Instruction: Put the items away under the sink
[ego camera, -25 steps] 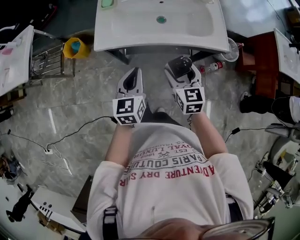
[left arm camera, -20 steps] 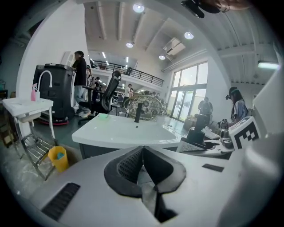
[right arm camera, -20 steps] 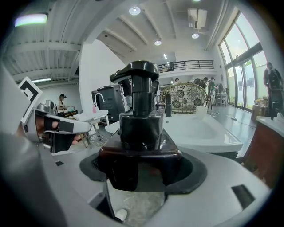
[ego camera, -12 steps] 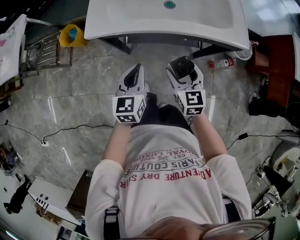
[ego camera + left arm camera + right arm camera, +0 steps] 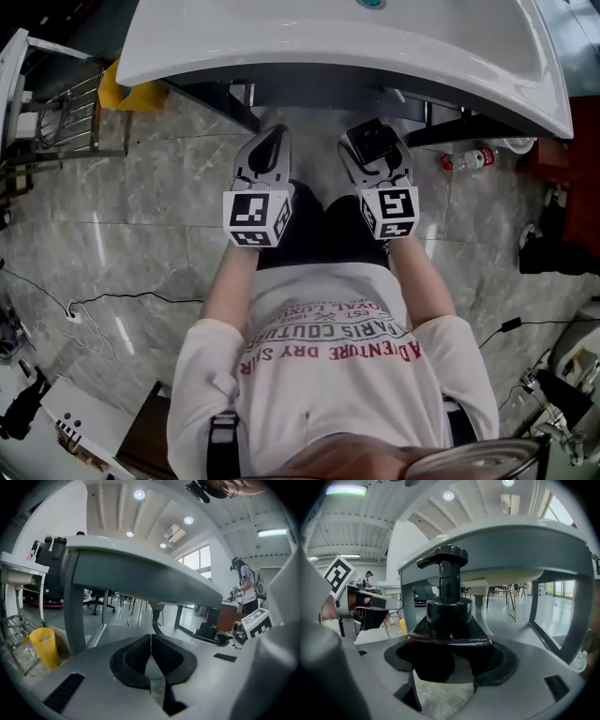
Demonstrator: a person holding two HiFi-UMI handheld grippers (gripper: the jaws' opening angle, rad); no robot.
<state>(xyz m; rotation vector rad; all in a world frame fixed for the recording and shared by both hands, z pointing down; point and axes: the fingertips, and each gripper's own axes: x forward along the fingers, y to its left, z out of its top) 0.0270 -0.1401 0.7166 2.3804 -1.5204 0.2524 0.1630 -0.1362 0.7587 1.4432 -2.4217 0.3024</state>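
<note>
The right tongs [image 5: 449,660] clamp a dark pump bottle [image 5: 447,599] by its base at upper centre, just below the sink [image 5: 319,52] rim. The left tongs [image 5: 151,644] are closed, empty. The tall pump head could catch the basin's underside and lever the bottle loose.
</note>
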